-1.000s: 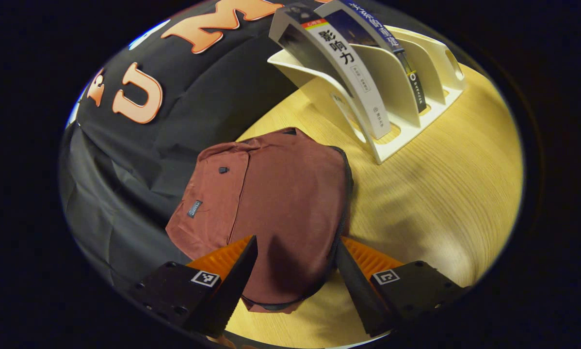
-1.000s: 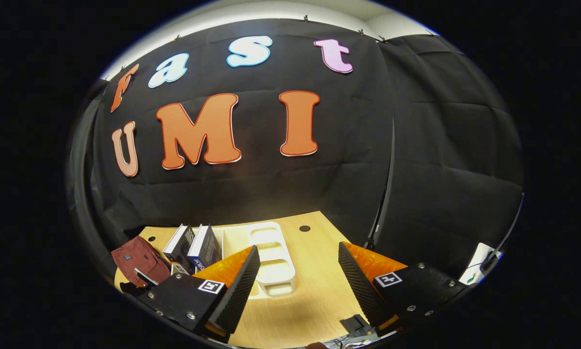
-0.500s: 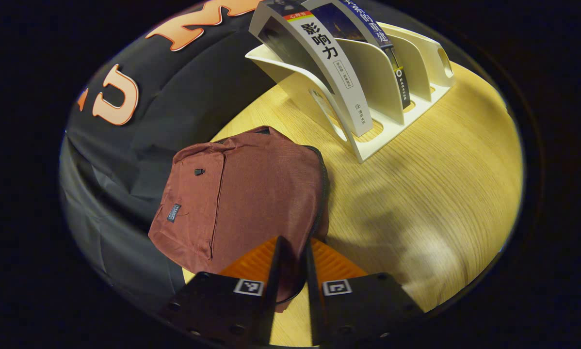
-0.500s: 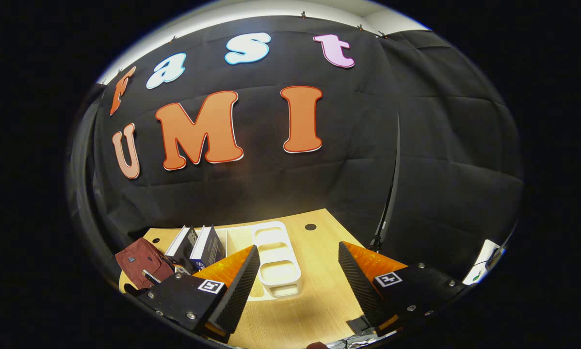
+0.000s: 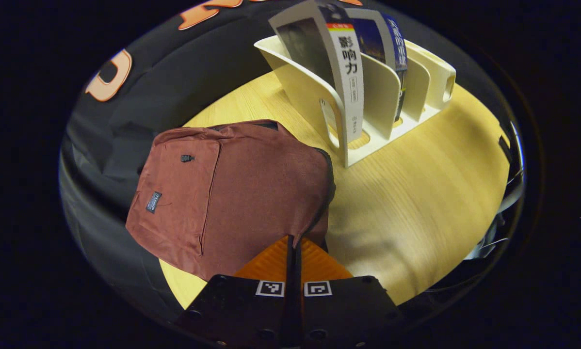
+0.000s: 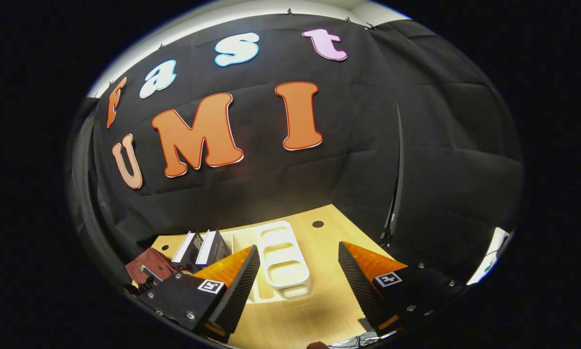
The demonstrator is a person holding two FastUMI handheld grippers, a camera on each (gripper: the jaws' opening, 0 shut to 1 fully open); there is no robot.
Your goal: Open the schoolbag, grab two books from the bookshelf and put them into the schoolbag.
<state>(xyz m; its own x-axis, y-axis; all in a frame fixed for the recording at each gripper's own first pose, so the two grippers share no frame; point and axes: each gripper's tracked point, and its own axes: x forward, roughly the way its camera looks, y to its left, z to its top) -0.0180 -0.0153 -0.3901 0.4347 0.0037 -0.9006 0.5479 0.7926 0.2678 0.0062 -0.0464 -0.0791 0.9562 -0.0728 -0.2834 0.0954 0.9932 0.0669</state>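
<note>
A dark red schoolbag (image 5: 232, 194) lies flat on the wooden table (image 5: 416, 194), its zipper running along the right edge. My left gripper (image 5: 293, 240) is shut at the bag's near right corner, and the fabric edge by the zipper reaches down between its fingertips. Behind the bag stands a cream bookshelf (image 5: 382, 97) holding a white-spined book (image 5: 348, 72) and a blue book (image 5: 392, 48). In the right gripper view my right gripper (image 6: 298, 264) hangs open and empty above the table, with the bookshelf (image 6: 283, 257), the two books (image 6: 208, 247) and the schoolbag (image 6: 147, 265) far below at the left.
The bookshelf's right-hand slots (image 6: 285, 271) hold nothing. Bare tabletop lies to the right of the bag. Cables (image 5: 499, 232) hang at the table's right edge. A thin dark pole (image 6: 397, 169) stands against the black cloth wall, past a round hole (image 6: 317, 224) in the table.
My left gripper went from wide open around the bag's near corner to fully shut on its edge and drew back slightly. The right gripper stayed open and drifted a little.
</note>
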